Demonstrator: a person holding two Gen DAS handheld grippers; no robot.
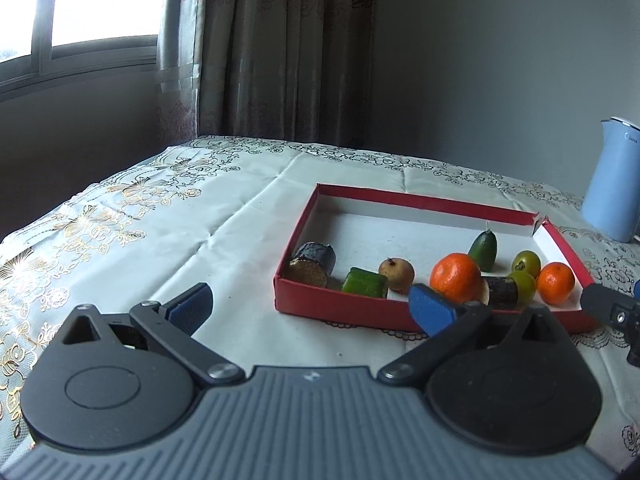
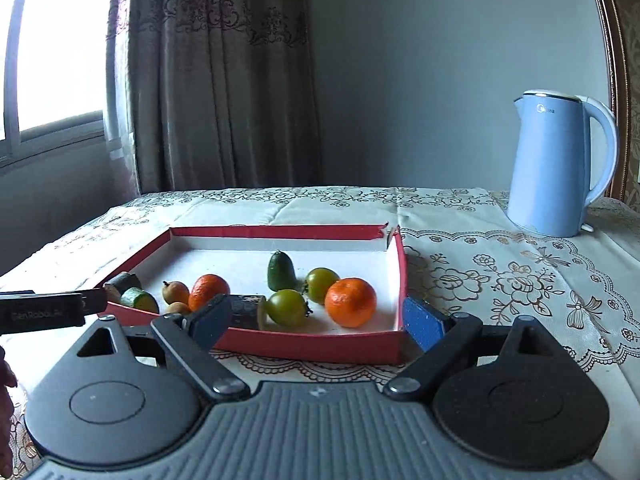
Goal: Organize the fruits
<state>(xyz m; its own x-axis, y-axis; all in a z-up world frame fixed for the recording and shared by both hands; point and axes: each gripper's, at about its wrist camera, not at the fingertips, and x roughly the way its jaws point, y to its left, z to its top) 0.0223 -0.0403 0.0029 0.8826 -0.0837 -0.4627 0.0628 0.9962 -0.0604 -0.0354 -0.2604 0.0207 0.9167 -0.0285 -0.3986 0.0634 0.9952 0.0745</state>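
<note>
A shallow red tray [image 1: 298, 226] [image 2: 304, 346] with a white floor lies on the tablecloth. In it lie two oranges [image 1: 456, 276] [image 2: 351, 302], two green round fruits [image 1: 526, 263] [image 2: 287, 308], a dark green pointed fruit [image 1: 483, 250] [image 2: 281, 271], a small brown fruit [image 1: 396, 274] [image 2: 175, 292], a green cut piece [image 1: 365, 282] [image 2: 140, 299] and two dark cut cylinders [image 1: 313, 264] [image 2: 246, 311]. My left gripper [image 1: 312, 308] is open and empty before the tray's near left corner. My right gripper [image 2: 316, 322] is open and empty at the tray's near edge.
A light blue electric kettle [image 2: 556, 164] [image 1: 614, 180] stands at the back right of the table. The floral tablecloth [image 1: 160, 220] covers the table. A curtain [image 2: 216, 80] and a window are behind. The left gripper's body [image 2: 48, 310] shows at the right wrist view's left edge.
</note>
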